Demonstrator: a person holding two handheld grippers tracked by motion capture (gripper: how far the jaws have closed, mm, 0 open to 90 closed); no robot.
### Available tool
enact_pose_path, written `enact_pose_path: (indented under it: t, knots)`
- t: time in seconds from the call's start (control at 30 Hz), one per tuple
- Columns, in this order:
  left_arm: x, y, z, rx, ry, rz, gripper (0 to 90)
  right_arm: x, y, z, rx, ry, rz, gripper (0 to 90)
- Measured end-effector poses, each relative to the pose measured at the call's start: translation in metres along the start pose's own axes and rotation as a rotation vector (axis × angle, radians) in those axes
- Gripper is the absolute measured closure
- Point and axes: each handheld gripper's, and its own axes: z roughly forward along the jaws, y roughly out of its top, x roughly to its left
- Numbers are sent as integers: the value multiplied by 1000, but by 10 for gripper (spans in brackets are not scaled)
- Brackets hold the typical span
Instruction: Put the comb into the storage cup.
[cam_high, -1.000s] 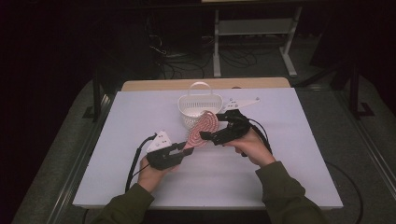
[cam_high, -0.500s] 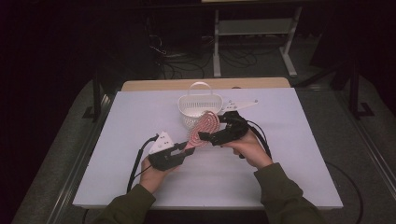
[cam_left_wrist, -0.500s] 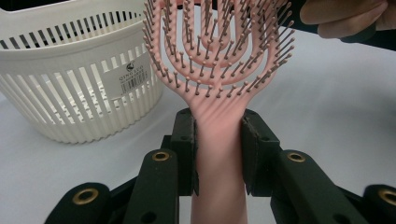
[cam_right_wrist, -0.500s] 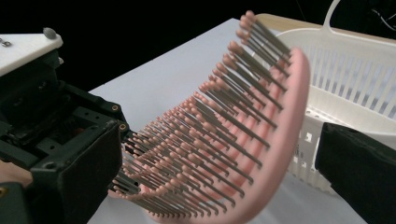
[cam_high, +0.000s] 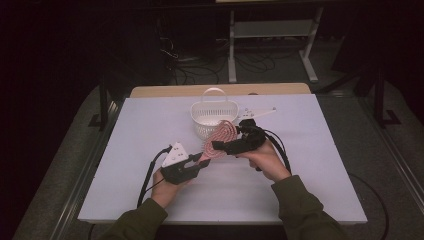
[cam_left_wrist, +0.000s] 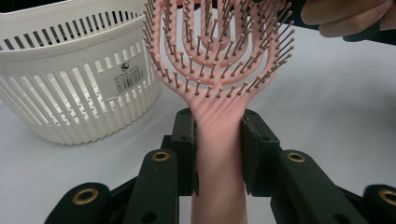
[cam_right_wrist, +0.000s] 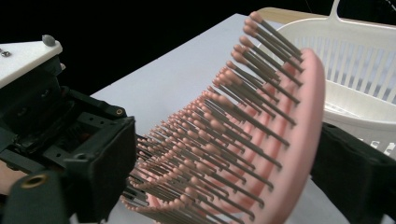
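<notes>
The left gripper (cam_high: 196, 163) is closed on the handle of a pink hairbrush (cam_left_wrist: 219, 70); both black pads press the handle from its two sides. The brush is held above the white table (cam_high: 310, 150), just in front of the white slatted basket (cam_high: 214, 116), with its bristled head toward the basket. The right gripper (cam_high: 220, 145) has its jaws around the brush head (cam_right_wrist: 261, 140) and they have just been closing. One jaw is against the smooth back of the head; the other stands at the bristle tips, and I cannot tell if it touches them.
</notes>
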Motion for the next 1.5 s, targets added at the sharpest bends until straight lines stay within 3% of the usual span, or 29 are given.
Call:
enact_pose_path:
  t: [1.03, 1.5]
  knots:
    - [0, -1, 1, 7, 15, 8, 701, -7, -1, 1, 23, 82, 80, 436]
    - [0, -2, 1, 11, 23, 21, 701, -7, -2, 1, 10, 104, 91, 504]
